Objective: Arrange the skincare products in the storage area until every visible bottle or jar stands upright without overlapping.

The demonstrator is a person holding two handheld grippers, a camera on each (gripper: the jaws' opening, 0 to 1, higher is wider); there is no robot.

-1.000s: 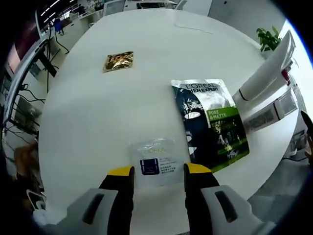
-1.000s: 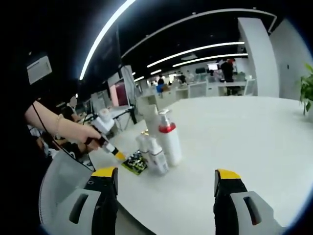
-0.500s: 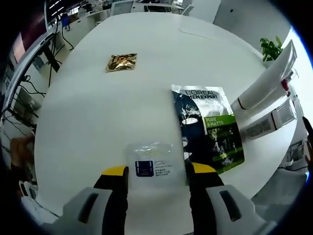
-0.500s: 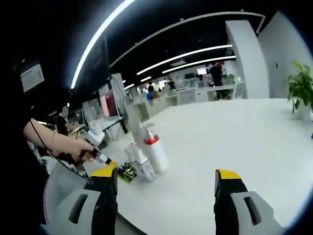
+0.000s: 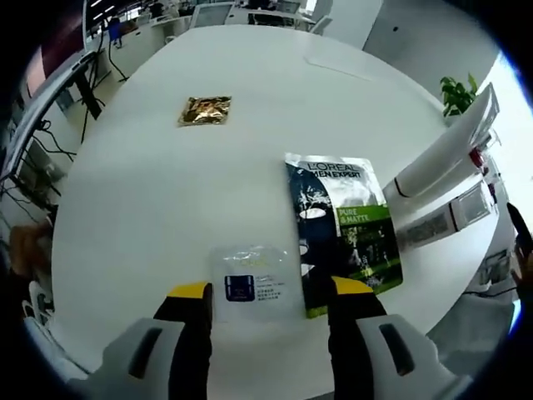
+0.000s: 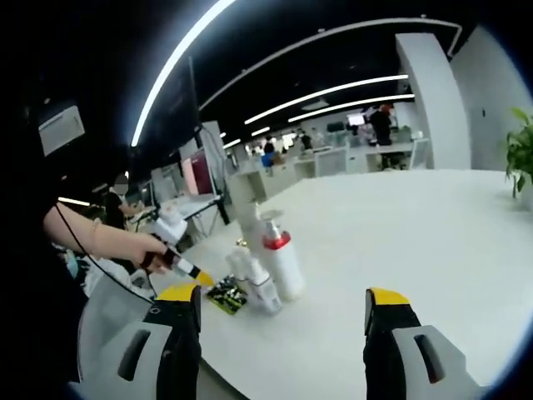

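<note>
On the white table (image 5: 166,192) a clear sachet (image 5: 251,282) with a blue label lies flat between the yellow tips of my left gripper (image 5: 271,292), which is open. A dark L'Oréal mask pack (image 5: 341,221) lies flat just right of it, and a gold sachet (image 5: 204,110) lies farther off. My right gripper (image 6: 281,293) is open and holds nothing, well short of a standing cluster: a white pump bottle with a red collar (image 6: 281,262), small white tubes (image 6: 251,279) and a taller white bottle (image 6: 250,208). A person's hand (image 6: 154,250) holds the left gripper beside the mask pack (image 6: 225,294).
Tall white bottles (image 5: 441,142) and a white box (image 5: 441,218) stand near the table's right edge in the left gripper view. Open tabletop (image 6: 400,217) stretches to the right of the bottle cluster. Desks and a potted plant (image 5: 456,87) lie beyond the table.
The left view has shifted a little, and the clear sachet now sits deeper between its jaws. The right view has swung slightly, with the bottle cluster nearer its centre. Both grippers stay open.
</note>
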